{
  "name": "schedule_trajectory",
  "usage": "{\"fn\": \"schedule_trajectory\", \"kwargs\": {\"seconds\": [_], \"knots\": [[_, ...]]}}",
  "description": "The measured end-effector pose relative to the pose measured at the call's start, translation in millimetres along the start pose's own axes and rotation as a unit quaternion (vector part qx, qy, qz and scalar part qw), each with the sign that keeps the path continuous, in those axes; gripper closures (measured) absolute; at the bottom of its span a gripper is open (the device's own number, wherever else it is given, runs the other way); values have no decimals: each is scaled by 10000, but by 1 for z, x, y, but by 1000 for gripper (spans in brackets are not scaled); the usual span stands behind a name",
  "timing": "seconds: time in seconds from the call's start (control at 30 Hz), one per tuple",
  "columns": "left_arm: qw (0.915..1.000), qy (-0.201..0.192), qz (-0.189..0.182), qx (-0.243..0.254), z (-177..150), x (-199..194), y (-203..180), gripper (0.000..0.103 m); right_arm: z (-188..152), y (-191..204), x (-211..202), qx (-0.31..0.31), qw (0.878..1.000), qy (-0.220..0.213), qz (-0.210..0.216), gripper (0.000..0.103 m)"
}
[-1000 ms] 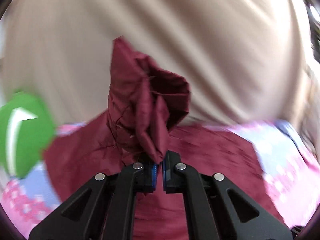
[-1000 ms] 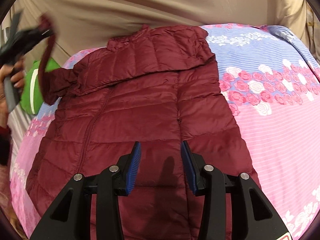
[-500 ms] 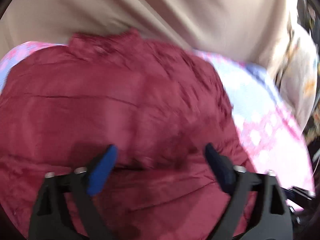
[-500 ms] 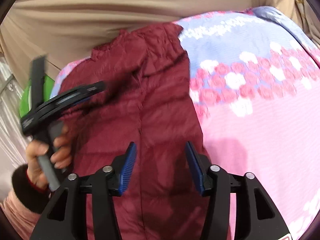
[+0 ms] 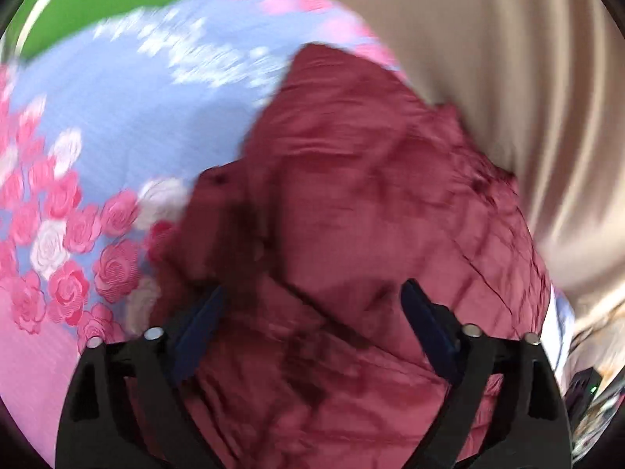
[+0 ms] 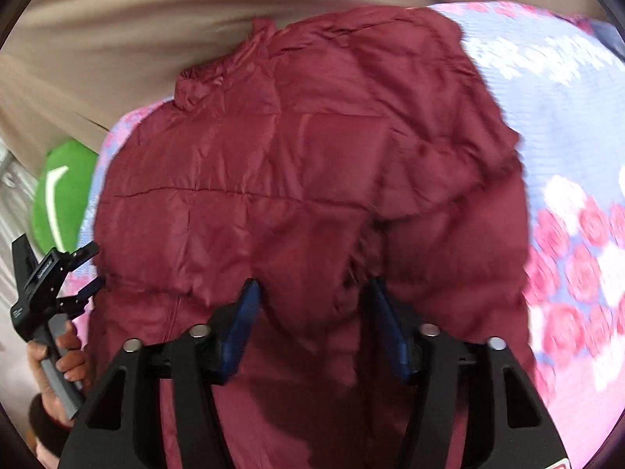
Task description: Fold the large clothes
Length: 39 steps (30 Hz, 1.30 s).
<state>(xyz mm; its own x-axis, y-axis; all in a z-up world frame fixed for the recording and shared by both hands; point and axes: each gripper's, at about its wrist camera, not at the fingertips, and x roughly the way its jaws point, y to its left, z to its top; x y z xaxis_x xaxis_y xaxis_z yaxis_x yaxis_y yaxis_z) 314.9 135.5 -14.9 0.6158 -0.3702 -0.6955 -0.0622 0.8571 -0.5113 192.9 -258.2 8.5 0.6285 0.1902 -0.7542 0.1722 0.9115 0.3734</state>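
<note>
A dark red quilted jacket lies spread on the flowered bed sheet, collar at the far end. My right gripper hovers low over its middle. The jaws are closing with a puff of jacket fabric between them, and the pads do not clearly press on it. In the left wrist view my left gripper stands wide over a rumpled part of the jacket; its jaws are closing, and the fabric lies loose below and between them. The left gripper also shows at the jacket's left edge, held by a hand.
The pink and blue flowered sheet covers the bed. A beige curtain hangs behind the far edge. A green cushion-like object sits off the bed's left side. Bare sheet lies to the right of the jacket.
My left gripper let go of the raised sleeve, opened wide and dropped to the jacket's edge. My right gripper slid across over the jacket and its jaws narrowed.
</note>
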Motion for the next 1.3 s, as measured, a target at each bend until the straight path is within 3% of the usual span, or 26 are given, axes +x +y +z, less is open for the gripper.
{"fn": "schedule_trajectory", "kwargs": {"seconds": [0.03, 0.1, 0.17, 0.23, 0.27, 0.33, 0.4, 0.47, 0.57, 0.67, 0.73, 0.8, 0.93, 1.03, 1.13, 1.3], "knots": [[10000, 19, -30, -67, 1, 2, 3, 23, 7, 9, 0, -105, 9999, -11, 12, 95], [10000, -75, 24, 55, 5, -1, 0, 26, 21, 24, -13, -363, 9988, -307, 69, 99], [9993, -198, 139, 293, 6, 0, -10, 26, 35, 50, -54, -942, 9875, -1245, 193, 99], [9980, -235, 339, 487, 6, 9, -18, 27, 44, 62, -93, -1301, 9678, -2112, 430, 99], [9977, -233, 385, 516, 7, 13, -19, 29, 49, 60, -96, -1295, 9656, -2217, 413, 99], [9959, -319, 592, 608, 7, 23, -23, 30, 68, 39, -71, -990, 9754, -1967, -12, 100], [9903, -535, 884, 931, 4, 31, -32, 30, 79, 8, -25, -507, 9900, -1294, -252, 99], [9859, -634, 1049, 1137, 0, 35, -38, 29, 78, -24, 26, -122, 9968, -625, -488, 102], [9858, -655, 1059, 1130, 1, 26, -31, 33, 75, -31, 29, 35, 9964, -775, -349, 103], [9859, -722, 1065, 1066, 3, 15, -20, 35, 74, -27, 11, 80, 9941, -949, -513, 98], [9842, -694, 1182, 1124, 8, 18, -13, 35, 71, -21, -9, 98, 9879, -1321, -808, 86], [9868, -658, 1107, 982, 9, 17, -4, 35, 60, -9, -32, 46, 9813, -1704, -895, 86], [9834, -677, 1284, 1089, 6, 20, -10, 35, 61, 39, -22, -733, 9841, -1520, -558, 86], [9835, -674, 1279, 1092, 3, 21, -11, 35, 63, 70, 13, -1397, 9795, -1237, -760, 88], [9835, -670, 1273, 1099, 4, 21, -12, 34, 65, 42, 40, -1384, 9770, -1010, -1273, 101], [9827, -621, 1283, 1179, 5, 26, -14, 30, 60, -39, 8, -362, 9855, -1138, -1203, 103]]}}
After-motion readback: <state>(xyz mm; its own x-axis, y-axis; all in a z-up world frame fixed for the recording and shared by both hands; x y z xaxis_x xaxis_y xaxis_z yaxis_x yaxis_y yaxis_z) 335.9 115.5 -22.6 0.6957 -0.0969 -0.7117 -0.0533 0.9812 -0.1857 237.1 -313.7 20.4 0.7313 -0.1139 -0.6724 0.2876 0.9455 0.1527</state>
